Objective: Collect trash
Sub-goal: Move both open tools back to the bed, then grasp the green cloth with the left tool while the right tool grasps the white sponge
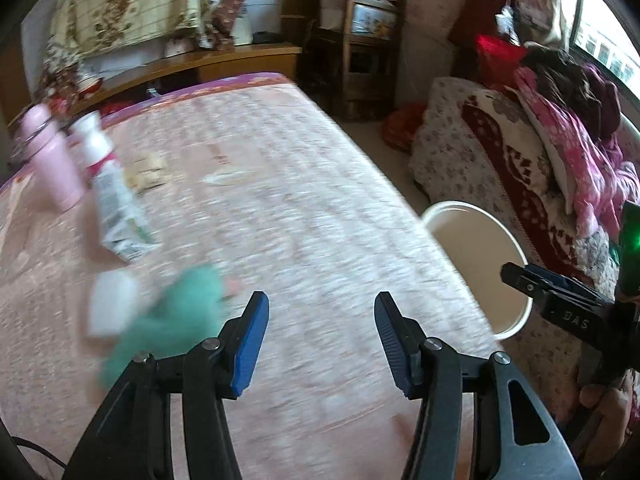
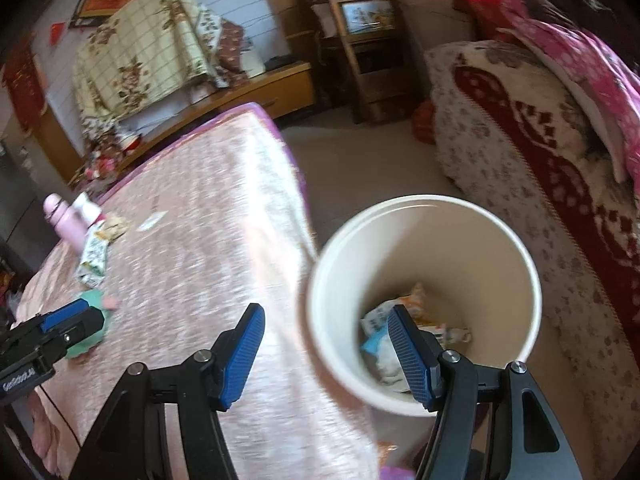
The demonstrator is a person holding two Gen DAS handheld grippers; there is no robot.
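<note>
A cream waste bin (image 2: pixel 500 240) stands on the floor by the table's right edge, with wrappers (image 2: pixel 380 320) in its bottom; its rim shows in the left wrist view (image 1: pixel 472 208). My right gripper (image 2: pixel 324 320) is open and empty, over the table edge and the bin. My left gripper (image 1: pixel 320 308) is open and empty above the pink tablecloth (image 1: pixel 300 200). On the cloth lie a green-and-white wrapper (image 1: pixel 116 208), a small beige wrapper (image 1: pixel 148 170), a white scrap (image 1: pixel 108 308) and a teal crumpled cloth (image 1: pixel 176 312).
A pink bottle (image 1: pixel 52 156) and a white bottle (image 1: pixel 94 140) stand at the table's far left. A sofa with floral covers (image 1: pixel 500 152) and pink clothes (image 1: pixel 568 132) is right of the bin. A wooden shelf (image 1: pixel 360 40) stands behind.
</note>
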